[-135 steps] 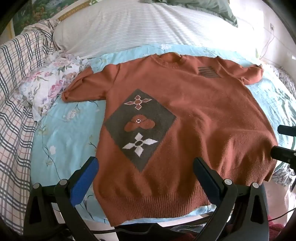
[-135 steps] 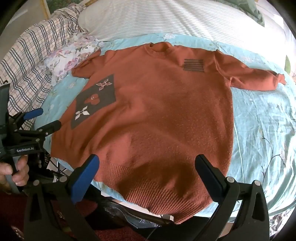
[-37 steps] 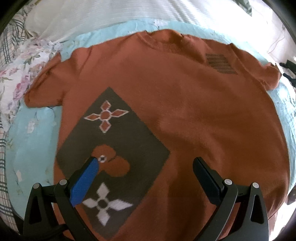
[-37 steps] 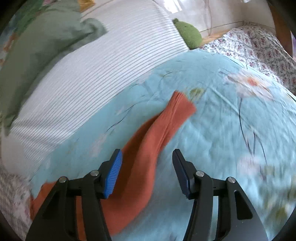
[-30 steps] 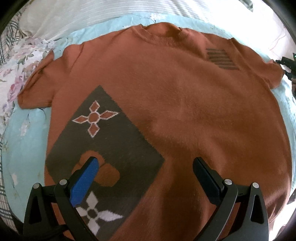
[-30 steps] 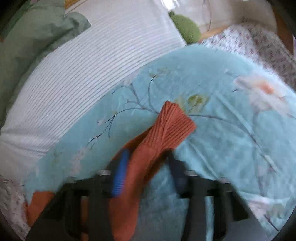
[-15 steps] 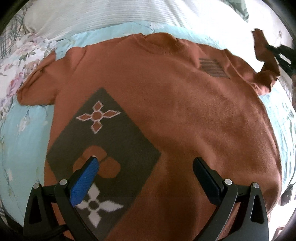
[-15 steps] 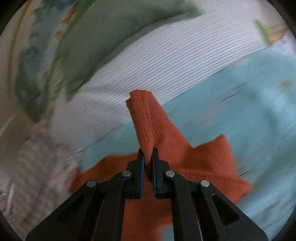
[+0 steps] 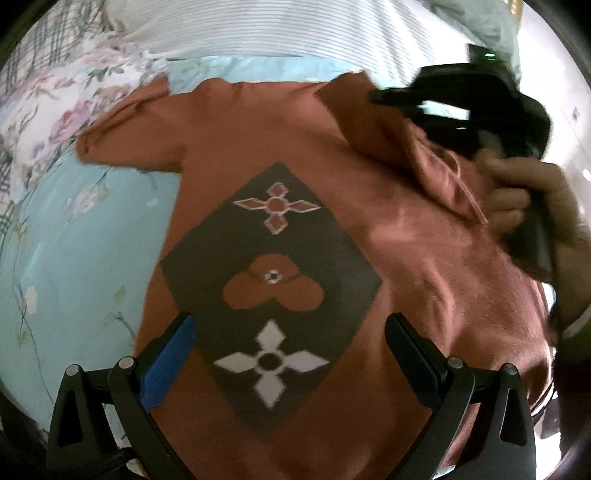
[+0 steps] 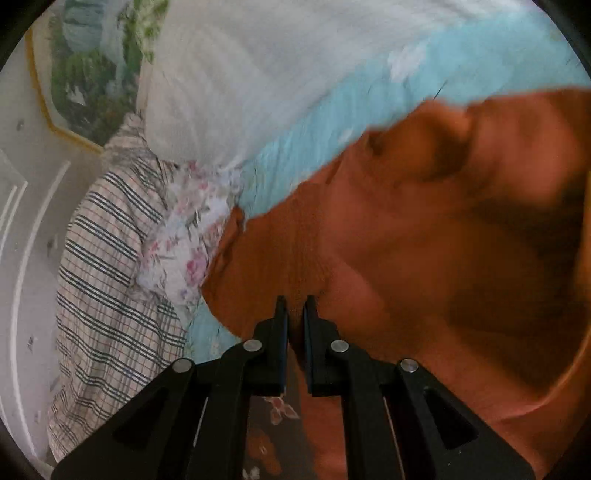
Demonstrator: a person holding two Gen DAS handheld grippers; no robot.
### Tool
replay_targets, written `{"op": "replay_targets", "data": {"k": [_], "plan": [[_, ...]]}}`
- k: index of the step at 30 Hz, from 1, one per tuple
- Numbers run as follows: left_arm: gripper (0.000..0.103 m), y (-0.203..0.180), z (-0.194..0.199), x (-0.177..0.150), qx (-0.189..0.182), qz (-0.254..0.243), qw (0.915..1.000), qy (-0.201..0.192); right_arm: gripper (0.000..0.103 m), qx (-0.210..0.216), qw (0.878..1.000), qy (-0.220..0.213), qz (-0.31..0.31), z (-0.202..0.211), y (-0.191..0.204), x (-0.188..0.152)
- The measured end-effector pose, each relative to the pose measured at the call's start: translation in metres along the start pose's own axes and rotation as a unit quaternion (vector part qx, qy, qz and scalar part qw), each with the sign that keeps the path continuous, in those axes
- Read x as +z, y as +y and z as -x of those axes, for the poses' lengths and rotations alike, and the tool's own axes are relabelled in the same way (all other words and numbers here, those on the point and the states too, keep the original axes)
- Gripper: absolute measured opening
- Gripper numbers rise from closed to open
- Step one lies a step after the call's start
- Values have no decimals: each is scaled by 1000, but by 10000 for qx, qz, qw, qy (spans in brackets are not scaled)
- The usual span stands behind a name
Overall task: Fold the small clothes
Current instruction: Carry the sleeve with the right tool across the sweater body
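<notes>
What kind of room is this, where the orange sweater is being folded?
Most likely a bedroom. The orange sweater lies on a bed with a light blue floral sheet, a white striped pillow lies beyond it, and a framed picture hangs on the wall.

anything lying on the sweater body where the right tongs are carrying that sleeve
Nothing visible. The right tongs pinch the sleeve over the sweater, whose front lies bare; the left tongs hover open above it.

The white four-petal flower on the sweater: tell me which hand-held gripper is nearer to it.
Left. The left hand-held gripper hangs open right over the white flower; the right hand-held gripper is up by the collar, shut on the sleeve.
</notes>
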State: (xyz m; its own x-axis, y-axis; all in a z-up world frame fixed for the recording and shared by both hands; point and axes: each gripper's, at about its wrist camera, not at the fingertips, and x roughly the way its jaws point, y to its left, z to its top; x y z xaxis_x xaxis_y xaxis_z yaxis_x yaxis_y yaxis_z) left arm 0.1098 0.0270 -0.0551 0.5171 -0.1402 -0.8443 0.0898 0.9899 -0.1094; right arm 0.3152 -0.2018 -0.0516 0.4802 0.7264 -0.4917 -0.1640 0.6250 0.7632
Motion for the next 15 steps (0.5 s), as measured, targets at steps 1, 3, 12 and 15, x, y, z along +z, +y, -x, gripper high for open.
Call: {"op": "replay_targets", "data": {"k": [1, 3, 12, 15], "plan": [[102, 3, 0, 0, 4, 40, 10000, -2, 8, -66, 10000, 26, 29, -10, 2, -2], [102, 10, 0, -1, 10, 128, 9999, 9, 12, -42, 9998, 217, -29, -27, -1, -3], [102, 13, -14, 24, -131, 176, 9998, -23, 58, -7, 9991, -285, 303, 33, -8, -11], [102, 7, -19, 44, -222, 139, 9996, -146, 58, -492, 9983, -314, 20, 58, -43, -11]]}}
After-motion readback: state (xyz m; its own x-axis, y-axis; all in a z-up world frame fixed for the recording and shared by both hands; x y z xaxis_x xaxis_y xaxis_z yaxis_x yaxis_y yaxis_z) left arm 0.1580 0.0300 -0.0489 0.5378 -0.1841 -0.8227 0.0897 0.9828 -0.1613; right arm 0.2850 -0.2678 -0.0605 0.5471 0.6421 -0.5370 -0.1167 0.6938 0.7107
